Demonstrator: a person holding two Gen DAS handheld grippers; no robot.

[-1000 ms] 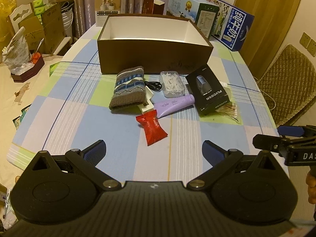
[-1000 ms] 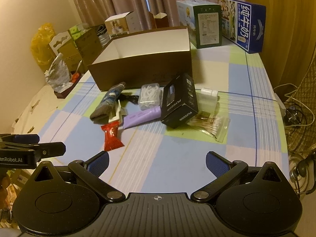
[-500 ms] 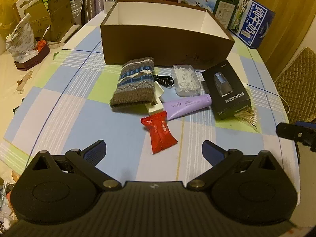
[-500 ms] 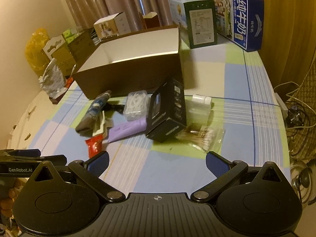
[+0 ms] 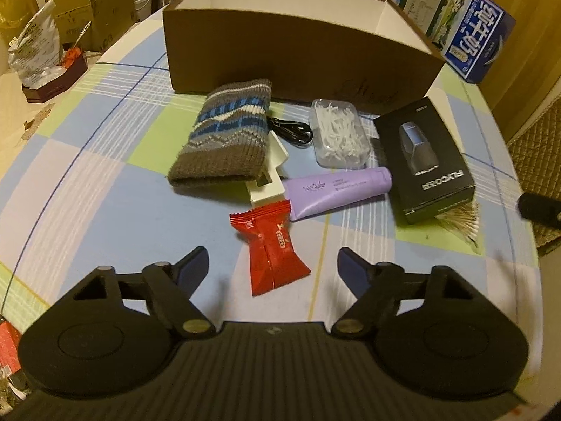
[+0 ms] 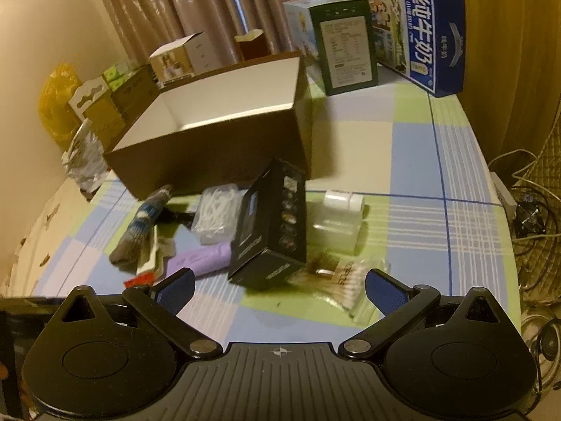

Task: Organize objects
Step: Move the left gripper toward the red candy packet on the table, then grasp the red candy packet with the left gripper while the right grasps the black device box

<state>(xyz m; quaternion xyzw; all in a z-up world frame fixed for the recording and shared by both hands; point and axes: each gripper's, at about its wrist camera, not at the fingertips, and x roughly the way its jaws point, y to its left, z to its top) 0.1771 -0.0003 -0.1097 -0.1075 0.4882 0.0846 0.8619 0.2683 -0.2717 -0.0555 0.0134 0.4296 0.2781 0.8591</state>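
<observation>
- The loose items sit bunched on the checked tabletop (image 5: 87, 193) just in front of the open brown box (image 5: 280, 66), likely their destination.
- Knitted sock (image 5: 224, 147) lies at 11 o'clock from the left gripper (image 5: 273, 266); purple tube (image 5: 336, 193) at 1 o'clock.
- The left gripper's fingers (image 5: 191, 268) are spread wide and empty; the red packet (image 5: 271, 249) lies between them, its near end about level with the tips, apparently the first pick.
- The right gripper (image 6: 278, 289) is also wide open, holding nothing; the black carton (image 6: 270, 224) is at 12 o'clock and the cotton swabs (image 6: 345, 280) just inside its right finger.
</observation>
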